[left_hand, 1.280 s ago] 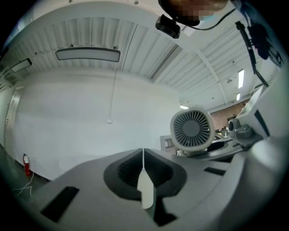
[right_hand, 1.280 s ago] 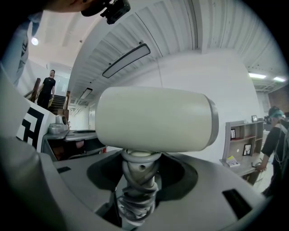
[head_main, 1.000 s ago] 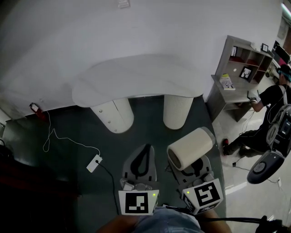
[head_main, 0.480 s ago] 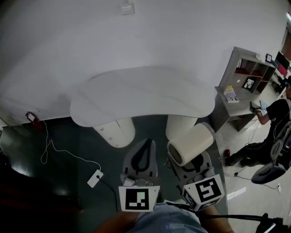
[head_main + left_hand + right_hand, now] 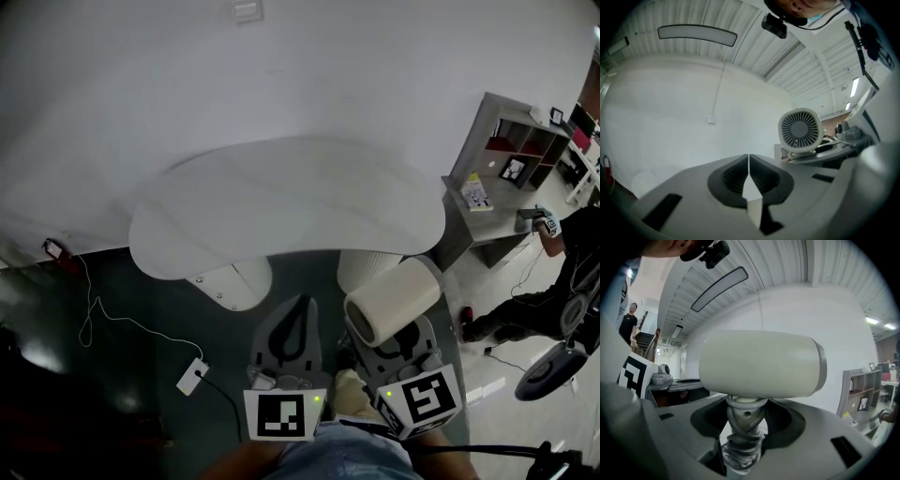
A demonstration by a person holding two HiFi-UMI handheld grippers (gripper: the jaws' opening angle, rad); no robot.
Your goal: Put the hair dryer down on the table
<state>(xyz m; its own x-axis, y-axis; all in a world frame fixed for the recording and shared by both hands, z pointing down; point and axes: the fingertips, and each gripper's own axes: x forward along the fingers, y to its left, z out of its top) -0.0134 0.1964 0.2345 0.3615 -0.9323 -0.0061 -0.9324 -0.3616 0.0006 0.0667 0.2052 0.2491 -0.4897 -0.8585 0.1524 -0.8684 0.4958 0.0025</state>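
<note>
The right gripper [image 5: 743, 432] clamps the handle of the cream cylindrical hair dryer [image 5: 392, 300], which is held in the air at the near edge of the white curved-top table [image 5: 281, 206]. The left gripper [image 5: 749, 180] has its fingers pressed together on nothing. A grey shelf unit [image 5: 497, 178] flanks the table's right end. A white plug block [image 5: 194, 376] with a cable lies on the dark floor to the left.

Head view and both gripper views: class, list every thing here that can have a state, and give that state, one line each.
Cream, barrel-shaped hair dryer: held up by its handle, not set down.
Right gripper: shut on the hair dryer's handle.
Left gripper: jaws together, nothing between them.
White curved table: standing, hair dryer not on it.
White plug block: lying on the dark floor, cord attached.
</note>
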